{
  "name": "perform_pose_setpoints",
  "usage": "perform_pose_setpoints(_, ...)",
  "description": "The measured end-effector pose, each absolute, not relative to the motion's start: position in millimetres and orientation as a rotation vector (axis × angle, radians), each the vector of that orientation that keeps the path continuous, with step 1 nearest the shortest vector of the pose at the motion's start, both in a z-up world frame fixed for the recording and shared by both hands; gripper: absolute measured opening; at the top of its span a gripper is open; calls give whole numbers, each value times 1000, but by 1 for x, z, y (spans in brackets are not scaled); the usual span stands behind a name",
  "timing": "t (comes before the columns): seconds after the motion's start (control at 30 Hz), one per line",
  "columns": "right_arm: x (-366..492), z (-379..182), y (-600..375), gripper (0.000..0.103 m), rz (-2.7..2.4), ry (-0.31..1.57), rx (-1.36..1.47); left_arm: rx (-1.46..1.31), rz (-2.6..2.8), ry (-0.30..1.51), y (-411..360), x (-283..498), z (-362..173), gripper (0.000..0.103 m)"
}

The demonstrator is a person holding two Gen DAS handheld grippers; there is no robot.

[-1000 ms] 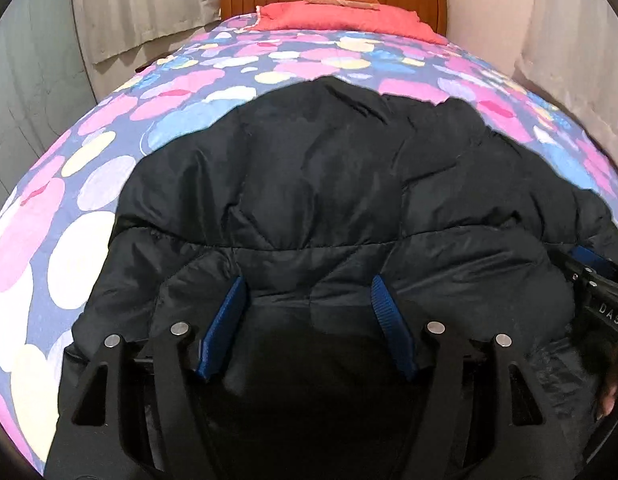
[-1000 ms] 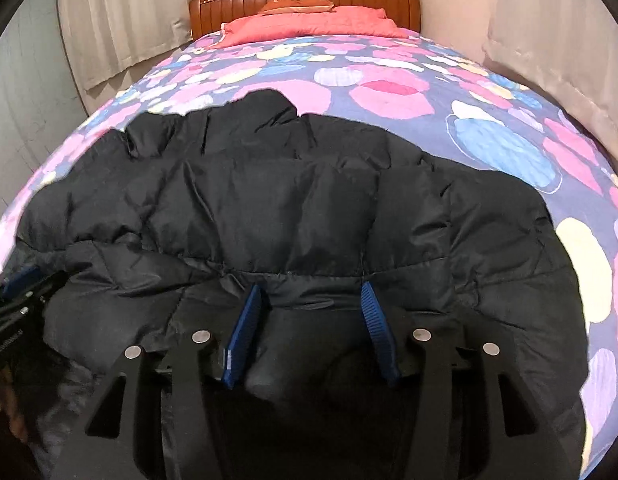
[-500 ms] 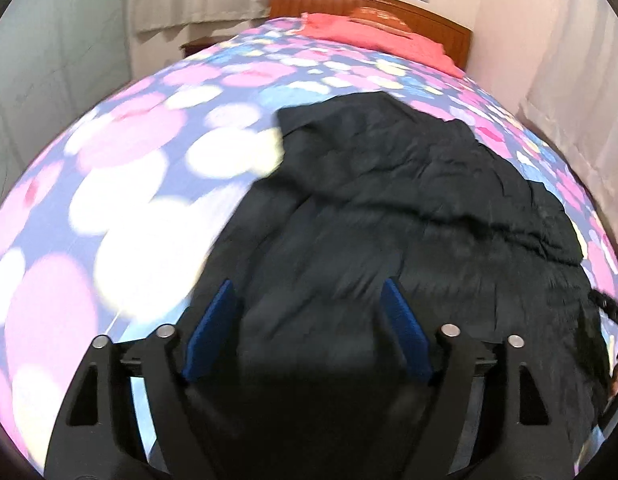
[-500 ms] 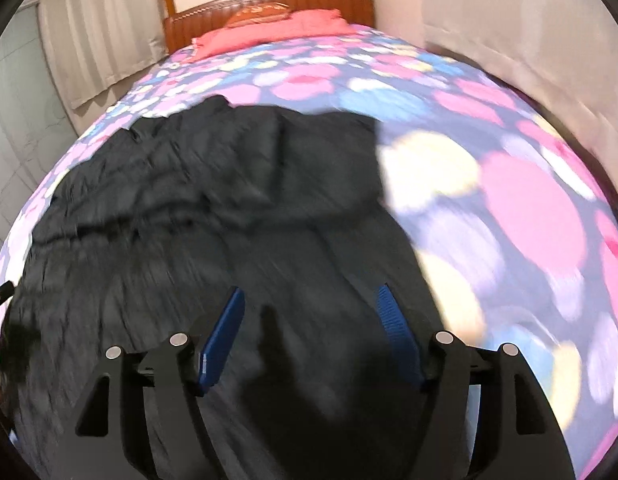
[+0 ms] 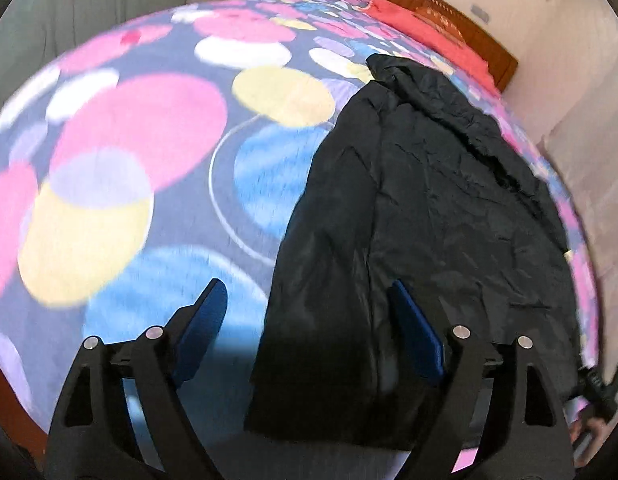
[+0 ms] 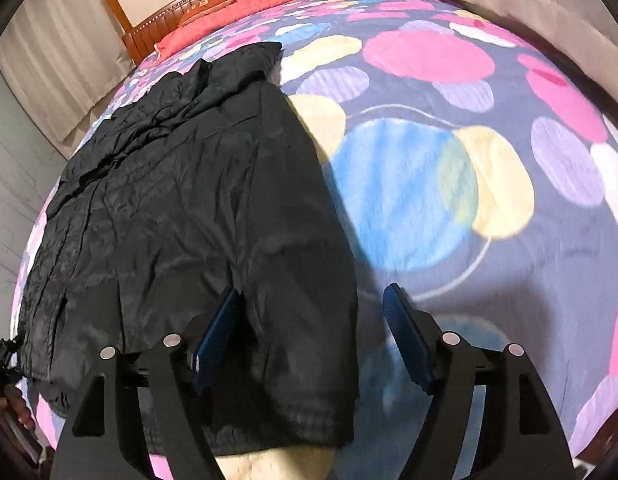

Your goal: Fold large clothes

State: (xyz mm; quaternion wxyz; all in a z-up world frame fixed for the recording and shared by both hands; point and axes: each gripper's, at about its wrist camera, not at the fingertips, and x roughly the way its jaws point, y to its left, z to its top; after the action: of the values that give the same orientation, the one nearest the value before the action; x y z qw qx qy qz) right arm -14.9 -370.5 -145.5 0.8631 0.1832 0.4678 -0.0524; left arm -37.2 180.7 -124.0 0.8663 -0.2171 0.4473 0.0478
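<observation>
**Jacket released, both grippers drawn out to its side edges**

Jacket (image 5: 429, 208) lies flat on the bed (image 5: 149, 160), a single black padded garment with its collar toward the wooden headboard (image 5: 449, 12) and its hem at the foot edge of the bed. A second ago both tools sat low over the middle of the hem with dark fabric between the blue pads; half a second ago they were swinging apart through blur. Now each looks down one long side of the garment.

On the left, the left hand-held gripper (image 5: 309, 324) stands wide with nothing between its fingers (image 5: 205, 312); the jacket's left edge runs up between them, one pad over bare bedspread, the other over the cloth. On the right, the right hand-held gripper (image 6: 313, 332) is equally wide and empty, straddling the jacket's right edge near the hem corner.

My reading: the spreading or smoothing step is over and the sides are next, probably folding each edge or sleeve inward. The cloth looks slippery and puffy, so a shallow pinch may slide off.

Count: one jacket, one bed, one headboard, one red pillow (image 6: 229, 8) at the head edge, two grippers, four blue pads.
</observation>
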Motion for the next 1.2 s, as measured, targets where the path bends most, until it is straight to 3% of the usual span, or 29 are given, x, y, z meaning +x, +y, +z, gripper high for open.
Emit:
perform_pose_setpoints(0.33,-28,-148,-358,73,-66,953,415,-554,-6,907,173,-44,-130,84)
perform_pose_setpoints(0.5,-27,-146,-344,54,-38,942,377,-489,-7,913,158,-40,-132,75)
perform_pose_setpoints(0.7,-28,-145,-340,40,-32,925,370,-481,8,908,157,-41,-131,56)
perform_pose_setpoints(0.87,-28,-145,-341,43,-27,922,388,-500,5,904,160,-42,-133,52)
perform_pose_setpoints(0.93,-30,-145,-344,48,-36,919,410,-518,-1,902,161,-42,-134,63)
perform_pose_setpoints(0.97,-30,-146,-345,56,-43,917,419,-525,-12,902,161,-42,-135,66)
perform_pose_setpoints(1.07,-31,-150,-347,61,-40,911,445,-488,-9,907,154,-42,-134,68)
perform_pose_setpoints(1.13,-30,-148,-342,59,-48,915,404,-475,-2,902,151,-44,-133,60)
perform_pose_setpoints(1.17,-31,-147,-339,52,-43,911,394,-474,0,901,151,-44,-132,57)
perform_pose_setpoints(1.2,-32,-146,-338,45,-39,908,392,-479,-3,898,151,-45,-132,44)
